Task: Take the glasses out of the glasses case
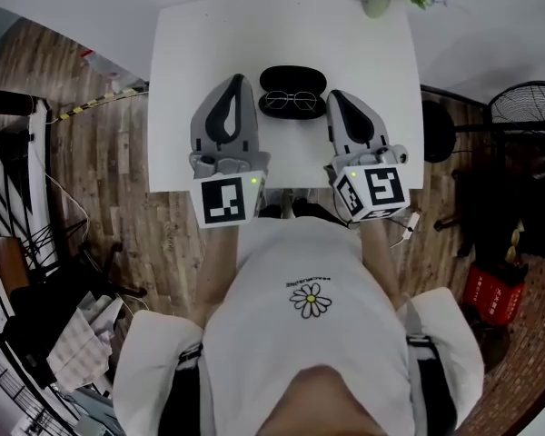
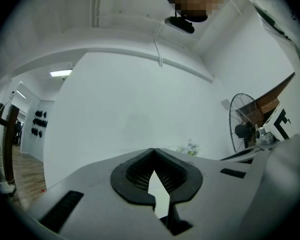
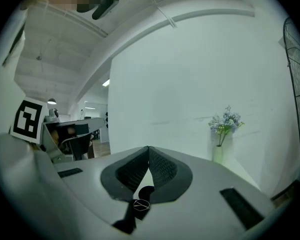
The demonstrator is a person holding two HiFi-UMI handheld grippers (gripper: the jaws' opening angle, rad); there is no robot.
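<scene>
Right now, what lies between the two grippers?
The glasses and black glasses case, seen in the head view between the left gripper and right gripper.

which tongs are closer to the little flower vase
Right. The right tongs are on the same side of the glasses case as the flower vase; the left tongs are across the case, farther off.

- White bench (image 1: 182, 80): square top.
- Small pale vase (image 1: 376, 5): holds blue-white flowers, stands at the bench's far right corner.
- Fan (image 1: 525, 107): dark wire cage, right of the bench.
- Red container (image 1: 492, 293): on the floor, near right.
- Wooden plank floor (image 1: 91, 162).
- Loose papers (image 1: 80, 334): heaped at lower left.
</scene>
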